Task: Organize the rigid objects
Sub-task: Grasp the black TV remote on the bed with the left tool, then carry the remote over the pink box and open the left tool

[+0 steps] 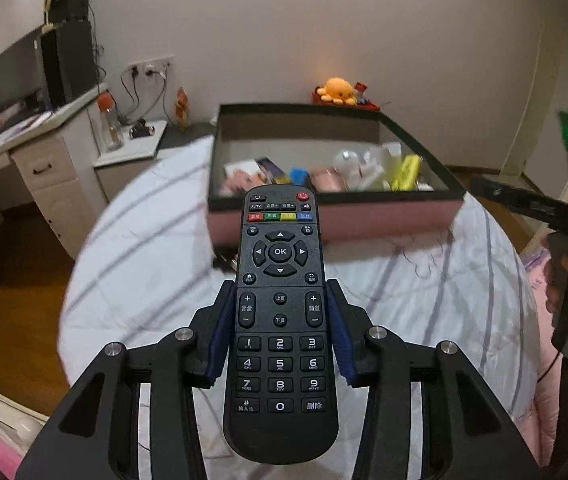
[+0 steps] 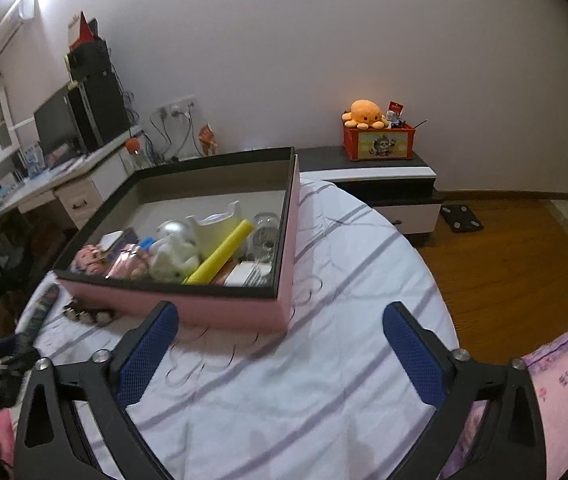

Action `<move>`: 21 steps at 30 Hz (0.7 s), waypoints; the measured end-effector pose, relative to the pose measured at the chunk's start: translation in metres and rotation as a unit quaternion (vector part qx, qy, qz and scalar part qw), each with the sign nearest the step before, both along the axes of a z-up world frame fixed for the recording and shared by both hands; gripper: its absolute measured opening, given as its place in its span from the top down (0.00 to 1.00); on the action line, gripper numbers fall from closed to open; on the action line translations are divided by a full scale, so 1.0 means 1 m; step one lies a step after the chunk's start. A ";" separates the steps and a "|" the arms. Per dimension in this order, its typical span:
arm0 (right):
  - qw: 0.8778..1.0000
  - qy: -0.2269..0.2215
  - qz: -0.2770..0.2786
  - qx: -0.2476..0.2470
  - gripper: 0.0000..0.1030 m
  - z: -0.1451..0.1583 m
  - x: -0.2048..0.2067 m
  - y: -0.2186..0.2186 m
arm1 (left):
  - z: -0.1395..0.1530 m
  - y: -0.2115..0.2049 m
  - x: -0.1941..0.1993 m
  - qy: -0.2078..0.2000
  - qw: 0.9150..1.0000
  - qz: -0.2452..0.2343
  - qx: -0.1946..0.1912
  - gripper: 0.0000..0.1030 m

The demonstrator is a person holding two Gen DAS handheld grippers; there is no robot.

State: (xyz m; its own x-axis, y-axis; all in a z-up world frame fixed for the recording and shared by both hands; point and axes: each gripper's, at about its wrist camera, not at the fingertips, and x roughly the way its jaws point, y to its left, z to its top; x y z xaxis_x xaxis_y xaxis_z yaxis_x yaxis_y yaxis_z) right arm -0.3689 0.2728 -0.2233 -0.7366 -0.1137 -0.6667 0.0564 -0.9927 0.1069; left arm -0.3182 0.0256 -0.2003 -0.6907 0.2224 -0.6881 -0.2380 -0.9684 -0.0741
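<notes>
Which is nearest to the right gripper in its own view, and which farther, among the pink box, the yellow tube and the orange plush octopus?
From the right gripper:
1. Pink box: just ahead on the bed, its near wall by the left finger.
2. Yellow tube: inside the box, towards its near right part.
3. Orange plush octopus: far back by the wall, atop a red box.

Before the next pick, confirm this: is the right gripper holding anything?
No. The right gripper stands wide open with only the striped bedsheet showing between its blue pads.
</notes>
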 end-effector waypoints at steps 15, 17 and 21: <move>0.993 -0.110 0.036 0.034 0.82 -0.029 -0.084 -0.011 | 0.018 -0.005 -0.059 0.016 1.000 0.006 -0.017 0.57; 0.992 -0.111 0.043 0.043 0.88 -0.029 -0.086 -0.014 | 0.020 -0.002 -0.068 0.016 1.000 0.001 -0.017 0.57; 0.992 -0.106 0.044 0.056 0.89 -0.029 -0.083 -0.017 | 0.021 0.006 -0.088 0.013 1.000 -0.005 -0.023 0.57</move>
State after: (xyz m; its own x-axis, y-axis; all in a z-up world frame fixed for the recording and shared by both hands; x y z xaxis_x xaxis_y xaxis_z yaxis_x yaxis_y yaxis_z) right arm -0.4520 0.2553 -0.2524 -0.5684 -0.0873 -0.8181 0.1313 -0.9912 0.0145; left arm -0.4062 0.0313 -0.1794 -0.7066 0.1983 -0.6793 -0.2495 -0.9681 -0.0230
